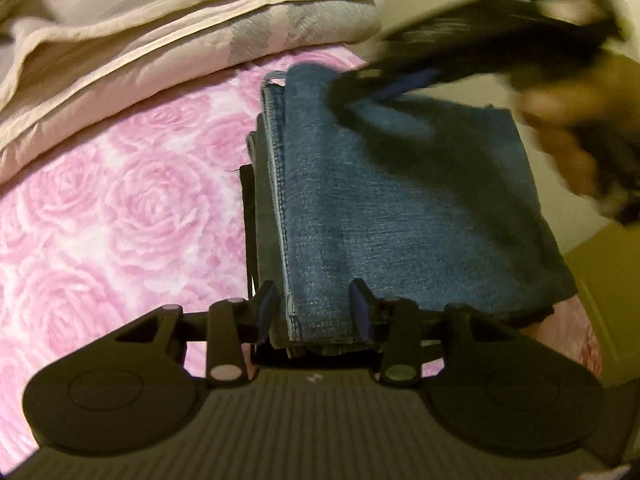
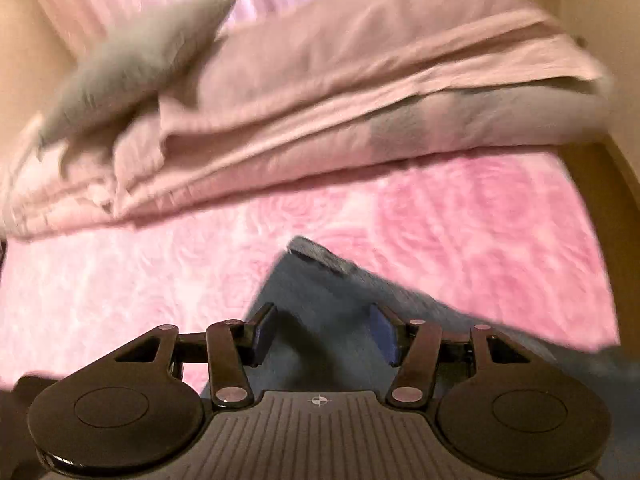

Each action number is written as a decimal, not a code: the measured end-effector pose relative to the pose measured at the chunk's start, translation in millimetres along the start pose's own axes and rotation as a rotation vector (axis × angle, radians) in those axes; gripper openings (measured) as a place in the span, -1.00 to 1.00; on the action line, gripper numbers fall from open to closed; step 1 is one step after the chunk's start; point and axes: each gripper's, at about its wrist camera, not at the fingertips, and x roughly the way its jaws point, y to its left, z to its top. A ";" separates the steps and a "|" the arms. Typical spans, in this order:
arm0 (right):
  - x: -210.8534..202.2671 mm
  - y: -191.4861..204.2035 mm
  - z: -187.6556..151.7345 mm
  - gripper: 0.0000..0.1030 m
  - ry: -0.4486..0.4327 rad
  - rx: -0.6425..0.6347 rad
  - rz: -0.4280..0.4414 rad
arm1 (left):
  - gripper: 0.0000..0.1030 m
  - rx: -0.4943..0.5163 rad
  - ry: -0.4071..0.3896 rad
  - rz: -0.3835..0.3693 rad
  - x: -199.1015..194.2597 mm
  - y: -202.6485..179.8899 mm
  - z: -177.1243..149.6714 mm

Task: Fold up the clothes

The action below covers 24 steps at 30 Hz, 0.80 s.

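Observation:
Folded blue jeans (image 1: 400, 208) lie as a thick stack on the pink rose-patterned bedspread (image 1: 120, 220). My left gripper (image 1: 314, 310) is open, its blue pads on either side of the stack's near edge. My right gripper (image 1: 360, 92) shows blurred in the left wrist view, over the far edge of the jeans, held by a hand (image 1: 560, 136). In the right wrist view the right gripper (image 2: 324, 332) is open and empty just above the jeans (image 2: 320, 300), with cloth below the gap.
A folded beige and grey quilt (image 1: 140, 52) lies along the far side of the bed; it also shows in the right wrist view (image 2: 340, 92), with a grey pillow (image 2: 132, 68) on it. The bed's edge and a yellowish floor (image 1: 600, 292) are at right.

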 end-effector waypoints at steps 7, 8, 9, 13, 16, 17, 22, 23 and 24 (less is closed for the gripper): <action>54.8 0.2 12.0 0.08 0.059 -0.076 -0.069 | -0.18 -0.079 -0.028 -0.008 7.6 15.9 7.1; 56.6 -1.0 11.8 0.08 0.058 -0.079 -0.068 | -0.17 -0.080 -0.025 -0.013 8.4 17.5 8.1; 54.2 -1.5 12.2 0.08 0.055 -0.078 -0.063 | -0.15 -0.076 -0.021 -0.017 8.5 17.6 8.3; 23.2 -1.4 7.6 0.09 -0.017 -0.024 -0.034 | -0.04 -0.071 -0.007 -0.027 4.6 16.7 6.4; -16.7 2.4 -11.1 0.16 -0.108 0.037 -0.036 | 0.01 -0.058 -0.014 -0.019 -6.4 13.9 6.0; -28.5 4.6 -22.6 0.27 -0.121 0.054 -0.046 | 0.01 -0.049 -0.021 -0.014 -12.0 12.6 5.3; -65.1 -1.3 -83.3 0.60 -0.134 0.147 -0.109 | 0.03 -0.012 -0.006 0.034 -19.7 4.9 -0.3; -68.2 -3.9 -90.5 0.59 -0.128 0.166 -0.113 | 0.13 -0.004 -0.002 0.044 -21.0 3.4 -1.4; -71.3 -6.6 -97.8 0.60 -0.122 0.184 -0.118 | 0.28 0.003 0.002 0.054 -22.3 1.9 -2.6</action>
